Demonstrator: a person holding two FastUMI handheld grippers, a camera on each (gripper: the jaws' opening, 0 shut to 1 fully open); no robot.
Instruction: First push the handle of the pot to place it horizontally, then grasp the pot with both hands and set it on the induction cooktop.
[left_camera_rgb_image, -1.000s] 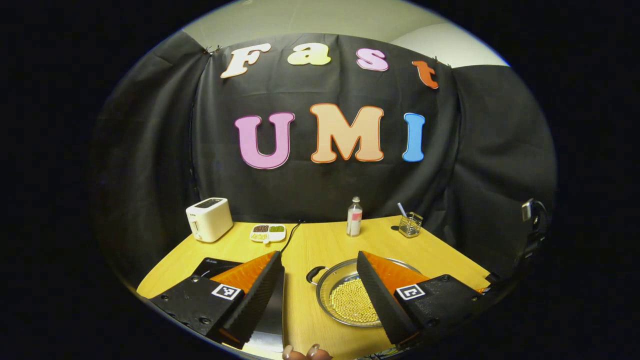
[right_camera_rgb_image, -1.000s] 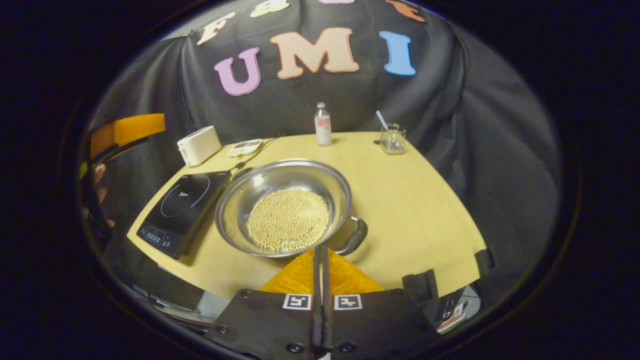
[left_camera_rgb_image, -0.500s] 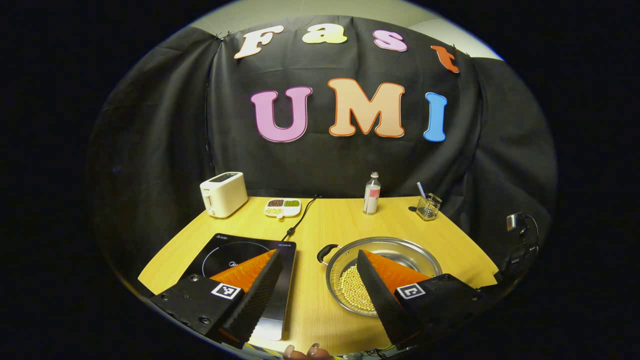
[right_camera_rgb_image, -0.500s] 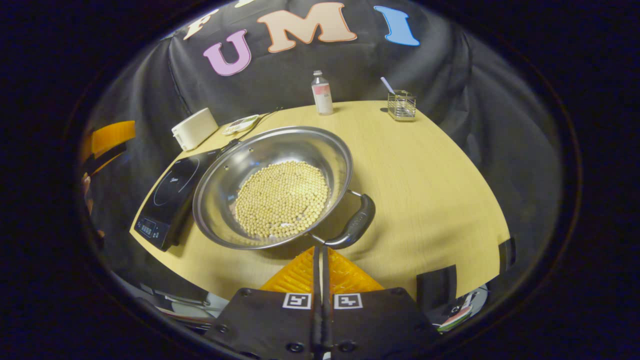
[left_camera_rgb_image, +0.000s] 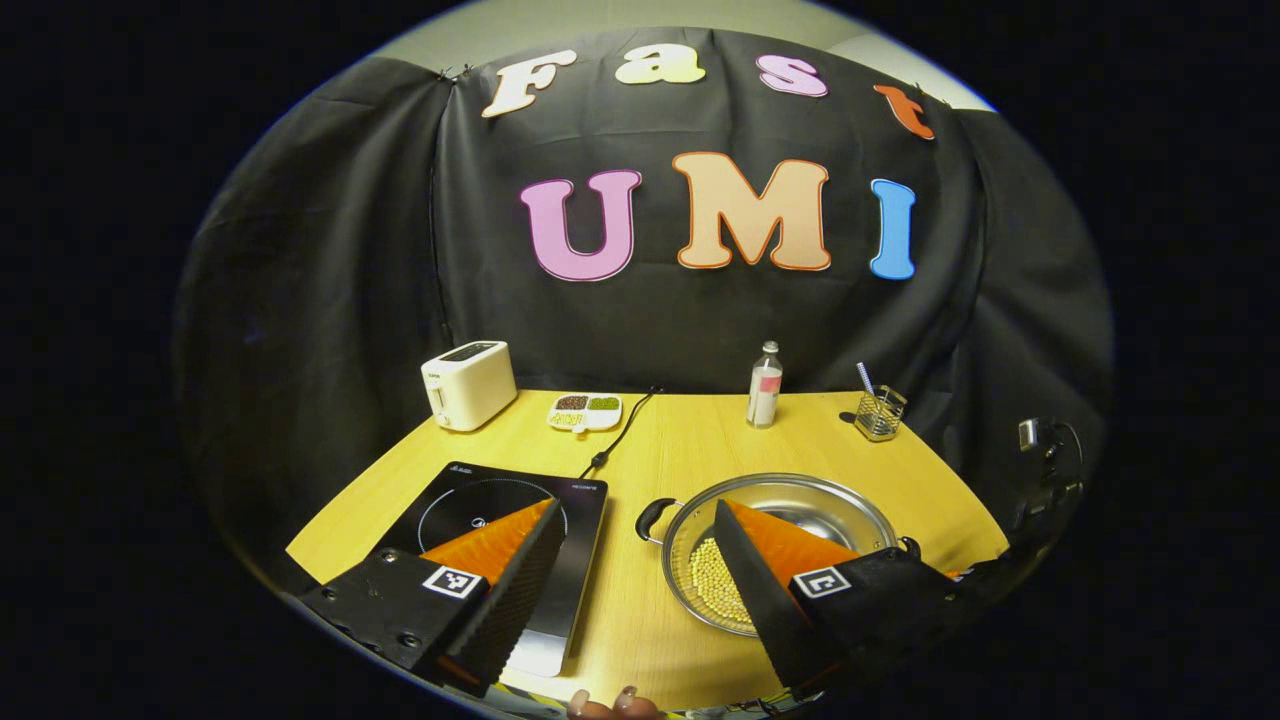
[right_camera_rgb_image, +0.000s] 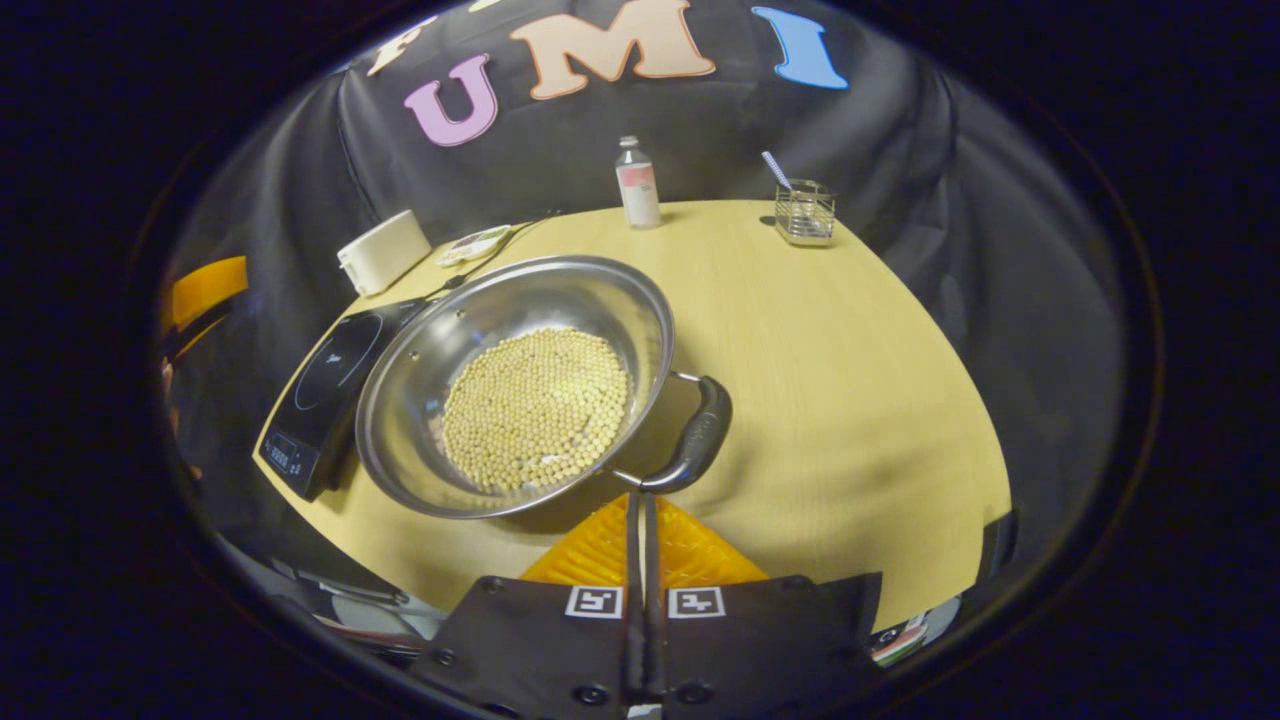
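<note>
Pushing phase: right gripper (right_camera_rgb_image: 641, 500) fingers pressed together, empty, tip at pot (right_camera_rgb_image: 515, 385) handle (right_camera_rgb_image: 697, 437) (5 o'clock of rim). Left gripper (left_camera_rgb_image: 635, 560) wide open, empty. Pot on worktop (right_camera_rgb_image: 820, 350), beside induction cooktop (left_camera_rgb_image: 500, 510); lift remains.

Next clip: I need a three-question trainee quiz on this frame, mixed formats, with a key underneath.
1. True or false: the pot already sits on the induction cooktop.
2. The right gripper has its fingers: A) spread wide, B) closed together, C) clamped around the bottle.
3. Fill in: the pot holds a layer of pale round ____.

Key:
1. False; it rests on the table beside the cooktop.
2. B, with the tips just at the pot's near handle.
3. Beans. The left gripper is open.
</note>
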